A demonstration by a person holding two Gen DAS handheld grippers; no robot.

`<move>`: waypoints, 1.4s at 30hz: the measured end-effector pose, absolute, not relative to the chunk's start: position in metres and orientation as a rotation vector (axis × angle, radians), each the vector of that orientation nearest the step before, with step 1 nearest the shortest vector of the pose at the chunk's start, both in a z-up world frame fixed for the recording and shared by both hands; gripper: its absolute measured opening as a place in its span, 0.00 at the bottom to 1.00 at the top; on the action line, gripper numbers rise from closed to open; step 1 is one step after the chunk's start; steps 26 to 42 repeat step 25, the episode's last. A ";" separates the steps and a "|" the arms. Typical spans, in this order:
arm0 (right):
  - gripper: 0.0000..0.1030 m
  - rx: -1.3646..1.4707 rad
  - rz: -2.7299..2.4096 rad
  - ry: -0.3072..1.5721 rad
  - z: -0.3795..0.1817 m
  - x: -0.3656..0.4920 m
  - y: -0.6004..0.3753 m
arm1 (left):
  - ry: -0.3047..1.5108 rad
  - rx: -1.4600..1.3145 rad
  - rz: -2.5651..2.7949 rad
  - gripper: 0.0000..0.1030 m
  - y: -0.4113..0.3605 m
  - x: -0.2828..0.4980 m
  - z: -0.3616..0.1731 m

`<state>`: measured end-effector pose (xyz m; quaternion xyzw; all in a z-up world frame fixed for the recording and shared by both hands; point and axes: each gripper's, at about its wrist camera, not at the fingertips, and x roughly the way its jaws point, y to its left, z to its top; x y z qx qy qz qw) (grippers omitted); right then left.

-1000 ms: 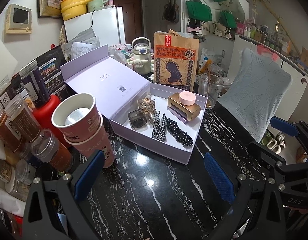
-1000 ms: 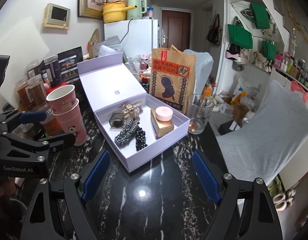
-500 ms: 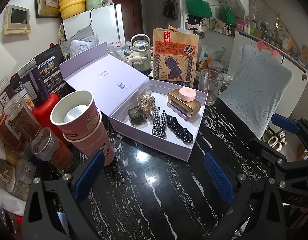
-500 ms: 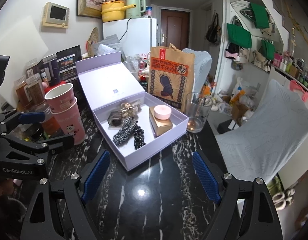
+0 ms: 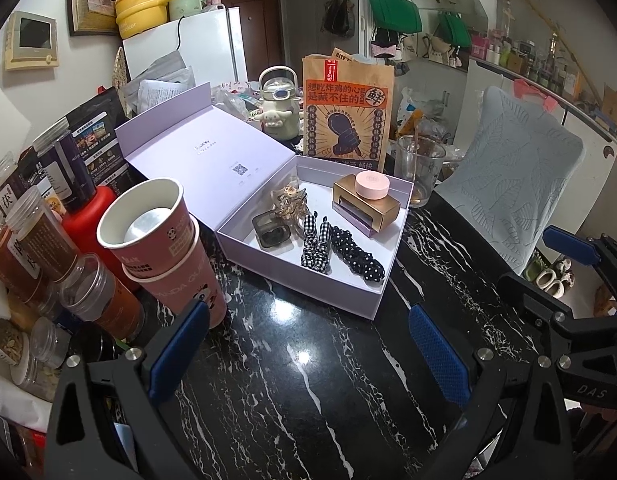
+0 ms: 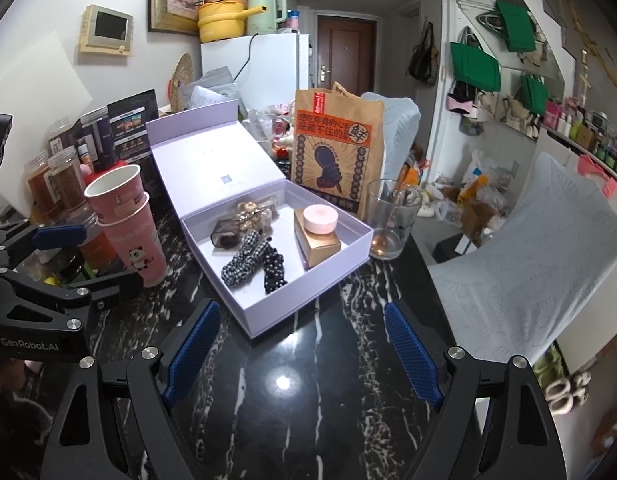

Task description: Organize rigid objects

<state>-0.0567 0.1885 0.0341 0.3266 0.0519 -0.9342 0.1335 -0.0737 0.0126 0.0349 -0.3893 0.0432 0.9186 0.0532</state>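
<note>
A lilac gift box (image 5: 372, 300) (image 6: 308, 312) stands open on the black marble table, lid leaning back. Inside lie a gold box (image 5: 382, 206) (image 6: 322, 246) with a pink round jar (image 5: 372, 185) (image 6: 319, 219) on top, a dark smoky case (image 5: 270, 232) (image 6: 224, 236), a gold hair claw (image 5: 290, 200) (image 6: 252, 212) and two black-and-white scrunchies (image 5: 358, 258) (image 6: 274, 268). My left gripper (image 5: 308, 348) is open and empty, short of the box's near side. My right gripper (image 6: 304, 344) is open and empty, just before the box's near corner.
Stacked pink paper cups (image 5: 164, 248) (image 6: 128, 228) stand left of the box, beside spice jars (image 5: 40, 240). A glass tumbler (image 5: 420, 168) (image 6: 392, 220) and a brown paper bag (image 5: 346, 112) (image 6: 336, 148) stand behind. A chair back (image 5: 516, 176) lies to the right.
Both grippers have drawn back slightly from the box, which now sits a little farther away in both views. Nothing was grasped or moved.
</note>
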 end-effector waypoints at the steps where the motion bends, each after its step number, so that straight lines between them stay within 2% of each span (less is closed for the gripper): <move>1: 0.83 0.948 -2.709 0.151 0.034 -0.057 0.189 | 0.132 -1.184 2.791 0.99 0.012 -0.074 0.035; 42: 0.83 0.984 -2.703 0.134 0.023 -0.061 0.193 | 0.129 -1.215 2.771 0.99 0.016 -0.081 0.021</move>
